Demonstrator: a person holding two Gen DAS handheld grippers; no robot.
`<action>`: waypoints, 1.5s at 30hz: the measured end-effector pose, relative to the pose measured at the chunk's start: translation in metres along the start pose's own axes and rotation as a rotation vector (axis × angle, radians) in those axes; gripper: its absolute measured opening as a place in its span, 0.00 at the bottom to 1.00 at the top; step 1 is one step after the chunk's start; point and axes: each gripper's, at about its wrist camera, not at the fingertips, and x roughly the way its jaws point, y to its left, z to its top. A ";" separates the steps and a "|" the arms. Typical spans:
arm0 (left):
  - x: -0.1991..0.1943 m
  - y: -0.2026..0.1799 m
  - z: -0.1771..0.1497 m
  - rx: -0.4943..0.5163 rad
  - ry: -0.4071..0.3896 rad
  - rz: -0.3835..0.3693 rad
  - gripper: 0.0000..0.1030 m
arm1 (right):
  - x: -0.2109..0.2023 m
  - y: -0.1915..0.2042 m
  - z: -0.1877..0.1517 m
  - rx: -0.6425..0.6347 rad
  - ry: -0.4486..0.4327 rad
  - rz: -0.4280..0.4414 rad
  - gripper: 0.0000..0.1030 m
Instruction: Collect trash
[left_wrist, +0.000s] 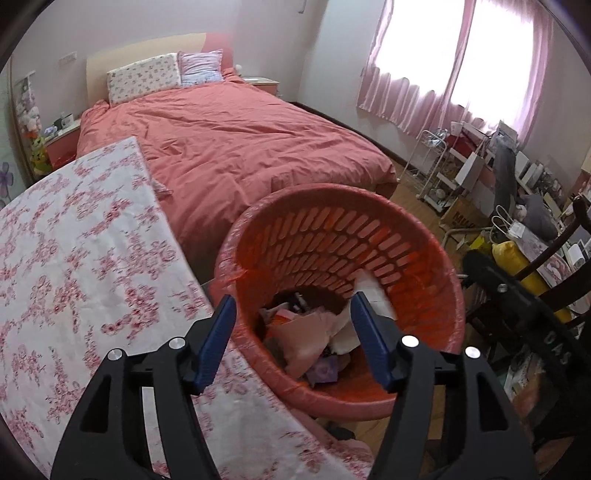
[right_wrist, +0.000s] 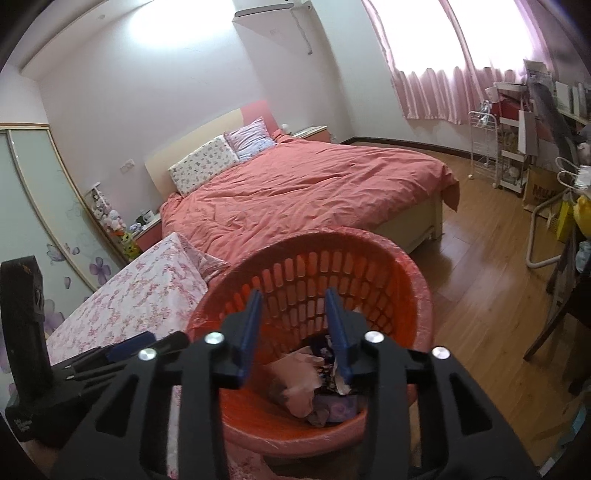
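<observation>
Both tools are released, blue pads spread: the left tool (left_wrist: 293, 339) and right tool (right_wrist: 293, 334) hover over a round orange slotted plastic basket (left_wrist: 424, 258) of crumpled paper trash (left_wrist: 314, 336), beside a worktop (left_wrist: 74, 258) under pink floral cloth.

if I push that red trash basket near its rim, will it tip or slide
Probably tips easily: the red trash basket looks like thin slotted plastic holding only crumpled paper scraps, so likely light. It also seems to sit at the floral-covered table edge.
</observation>
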 end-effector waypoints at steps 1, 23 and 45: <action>-0.003 0.003 -0.001 -0.006 -0.002 0.006 0.62 | -0.003 0.001 0.000 -0.002 -0.004 -0.008 0.42; -0.168 0.066 -0.098 -0.111 -0.247 0.238 0.93 | -0.144 0.071 -0.056 -0.194 -0.153 -0.071 0.96; -0.241 0.057 -0.180 -0.198 -0.421 0.481 0.97 | -0.211 0.116 -0.130 -0.246 -0.182 -0.092 0.96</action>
